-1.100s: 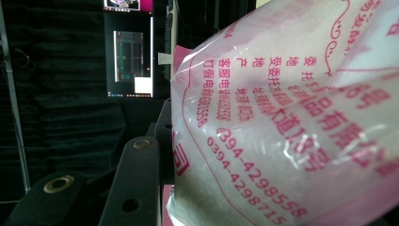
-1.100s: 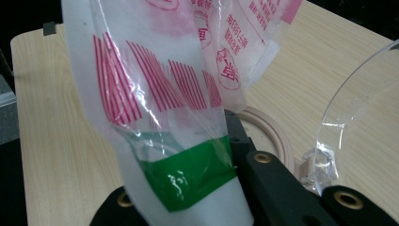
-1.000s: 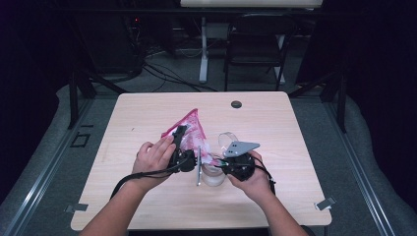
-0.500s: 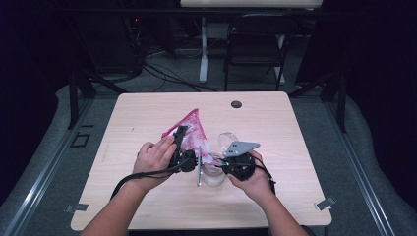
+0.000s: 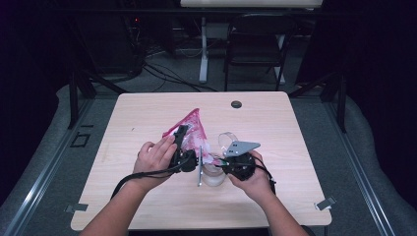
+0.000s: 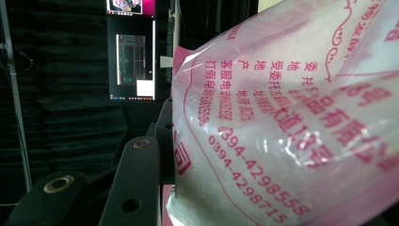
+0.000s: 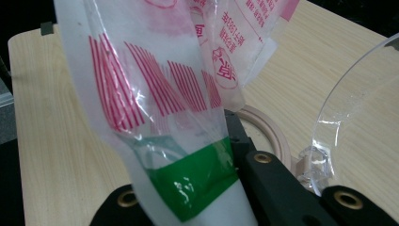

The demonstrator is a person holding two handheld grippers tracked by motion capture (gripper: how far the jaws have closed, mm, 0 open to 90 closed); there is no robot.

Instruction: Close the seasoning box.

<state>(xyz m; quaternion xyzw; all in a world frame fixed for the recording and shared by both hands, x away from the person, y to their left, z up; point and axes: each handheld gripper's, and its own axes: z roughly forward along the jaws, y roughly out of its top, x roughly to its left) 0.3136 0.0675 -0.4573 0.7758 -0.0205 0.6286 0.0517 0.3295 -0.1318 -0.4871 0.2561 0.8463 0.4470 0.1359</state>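
Pink bag (image 5: pixel 193 129) in both claws, apparently clamped.

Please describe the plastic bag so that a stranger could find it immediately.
Look at the middle of the wooden table, between the person's two hands. The plastic bag rises there, held by both grippers. Unlike the clear container beside it, it is pink with red print and a green tape strip.
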